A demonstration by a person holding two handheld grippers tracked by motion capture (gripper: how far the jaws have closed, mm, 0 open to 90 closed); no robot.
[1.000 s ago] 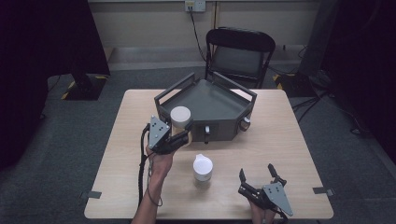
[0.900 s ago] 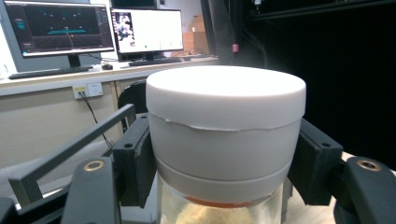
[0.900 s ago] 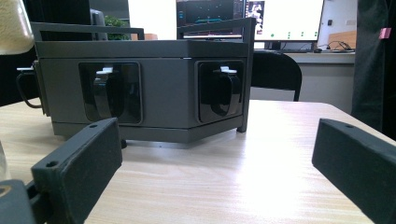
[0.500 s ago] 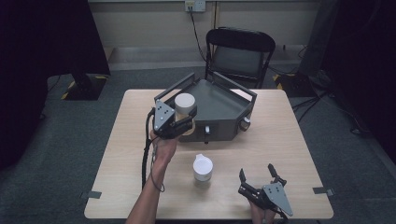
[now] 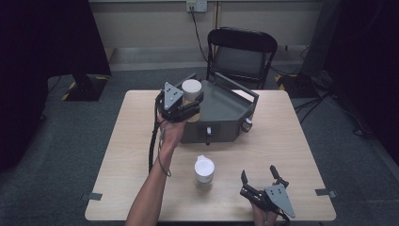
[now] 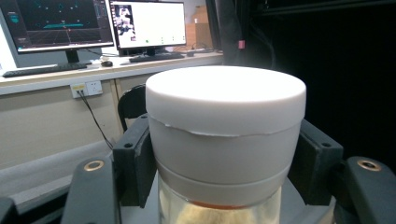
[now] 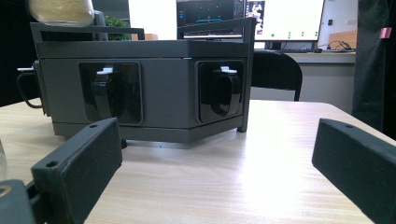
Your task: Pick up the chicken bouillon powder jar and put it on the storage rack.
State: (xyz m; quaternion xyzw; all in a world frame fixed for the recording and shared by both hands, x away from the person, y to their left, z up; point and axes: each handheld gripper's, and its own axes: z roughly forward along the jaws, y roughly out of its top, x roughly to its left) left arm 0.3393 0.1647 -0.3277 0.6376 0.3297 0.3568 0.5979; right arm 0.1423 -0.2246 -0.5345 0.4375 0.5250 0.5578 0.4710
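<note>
1. Currently, a white-lidded jar (image 5: pixel 191 90) is pinched by the left gripper (image 5: pixel 188 107), whose jaws are pressed against the lid's skirt and the band below it, as seen in the left gripper view (image 6: pixel 226 140).
2. The jar is held in the air above the near left corner of the grey tray box (image 5: pixel 221 113), over its rim.
3. Clear glass with a pale, powdery filling is seen below the lid, so the jar is judged stiff, fairly heavy, smooth and breakable; a hold on the lid's side wall, low down, seems safest against slipping.
4. A second white-lidded jar (image 5: pixel 204 169) stands on the table (image 5: pixel 301 155), well apart from the box.
5. The right gripper (image 5: pixel 260 181) rests near the table's front edge with its jaws spread and nothing between them.
6. Raised rails on the box are to be cleared; open room is left inside the tray and on the table's right half.
</note>
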